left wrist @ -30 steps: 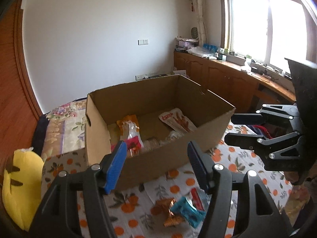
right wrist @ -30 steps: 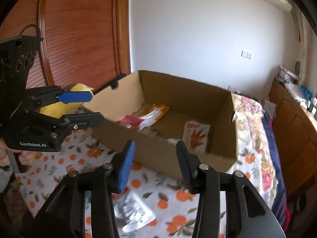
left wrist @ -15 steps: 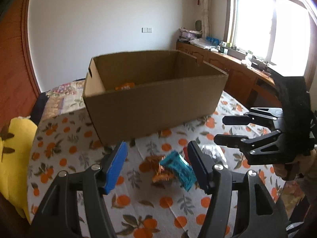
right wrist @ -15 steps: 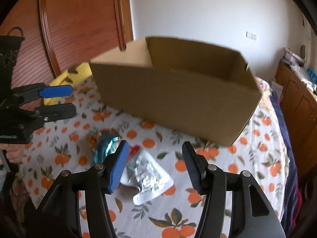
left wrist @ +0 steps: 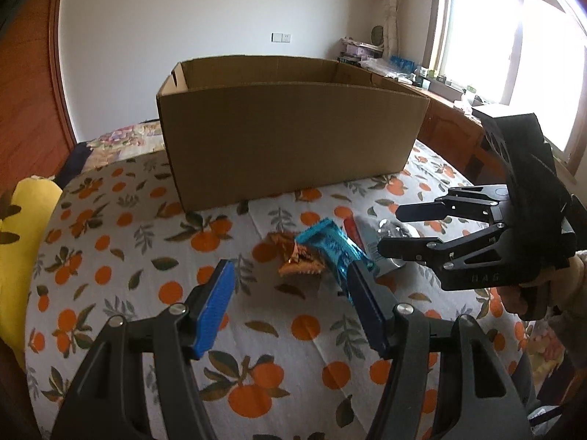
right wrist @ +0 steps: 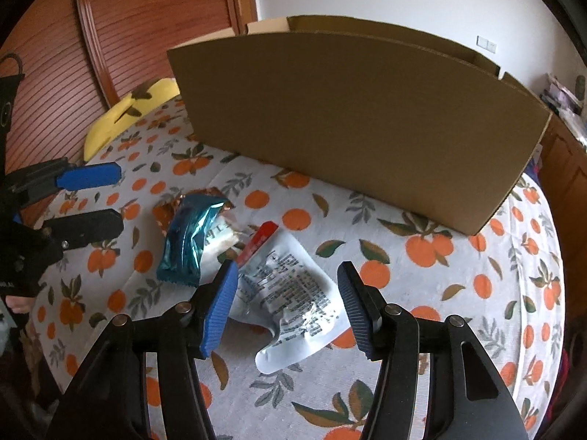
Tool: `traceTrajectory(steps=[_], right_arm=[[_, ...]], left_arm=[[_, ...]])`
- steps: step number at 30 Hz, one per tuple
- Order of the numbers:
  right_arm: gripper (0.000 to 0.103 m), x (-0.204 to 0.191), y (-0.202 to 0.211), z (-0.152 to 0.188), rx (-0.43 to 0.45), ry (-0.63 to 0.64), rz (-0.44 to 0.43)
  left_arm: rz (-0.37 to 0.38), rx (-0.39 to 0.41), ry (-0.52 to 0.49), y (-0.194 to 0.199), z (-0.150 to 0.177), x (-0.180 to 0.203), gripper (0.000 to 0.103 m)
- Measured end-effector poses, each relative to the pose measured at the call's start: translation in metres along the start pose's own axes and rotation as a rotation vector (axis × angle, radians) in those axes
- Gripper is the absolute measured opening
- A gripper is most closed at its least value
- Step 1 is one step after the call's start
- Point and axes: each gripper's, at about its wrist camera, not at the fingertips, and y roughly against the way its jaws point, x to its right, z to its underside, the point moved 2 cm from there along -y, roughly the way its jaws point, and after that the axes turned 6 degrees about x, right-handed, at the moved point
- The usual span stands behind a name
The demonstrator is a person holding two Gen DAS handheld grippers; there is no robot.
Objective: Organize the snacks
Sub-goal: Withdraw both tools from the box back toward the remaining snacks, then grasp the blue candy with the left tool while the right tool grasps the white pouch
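The right gripper (right wrist: 284, 308) hangs low over the bed with its jaws parted; they have just been opening, and nothing is pressed between the pads. The silver pouch (right wrist: 293, 293) with the red top edge lies flat on the orange-print sheet (right wrist: 458, 275) directly under that gap, its printed face up, filling most of the space between the 2 fingers without either pad visibly touching it. Just beside the pouch, toward the left finger, lies the teal wrapper (right wrist: 187, 238), overlapping a white packet (right wrist: 220, 238) and, behind it, a crinkled orange-gold wrapper (right wrist: 172, 207).

The left gripper (left wrist: 290, 304) also stands parted with no grip. In its own view the teal wrapper (left wrist: 330, 253) runs diagonally to the inner side of its right finger, the lower end hidden behind that finger, so contact cannot be told. The orange-gold wrapper (left wrist: 297, 260) sits ahead of the gap, nearer the right finger than the left. The silver pouch (left wrist: 381, 242) is mostly hidden there under the right gripper (left wrist: 389, 231), which reaches in from the right side, held by a hand (left wrist: 524, 293).

Behind all the snacks stands the open cardboard box (right wrist: 352, 110), its near wall facing both cameras and its inside hidden. A yellow plush (right wrist: 128, 113) lies at the bed's far left edge.
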Motion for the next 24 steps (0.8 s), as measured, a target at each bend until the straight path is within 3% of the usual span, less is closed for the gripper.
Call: traceTrajectory(steps=[8, 24], right_arm=[[0.065, -0.007, 0.005, 0.006, -0.014, 0.019, -0.050], [0.072, -0.006, 0.007, 0.016, -0.062, 0.115, -0.021]], left_arm=[[0.015, -0.010, 0.029, -0.003, 0.010, 0.002, 0.064], [0.021, -0.030, 0.047, -0.005, 0.020, -0.001, 0.064]])
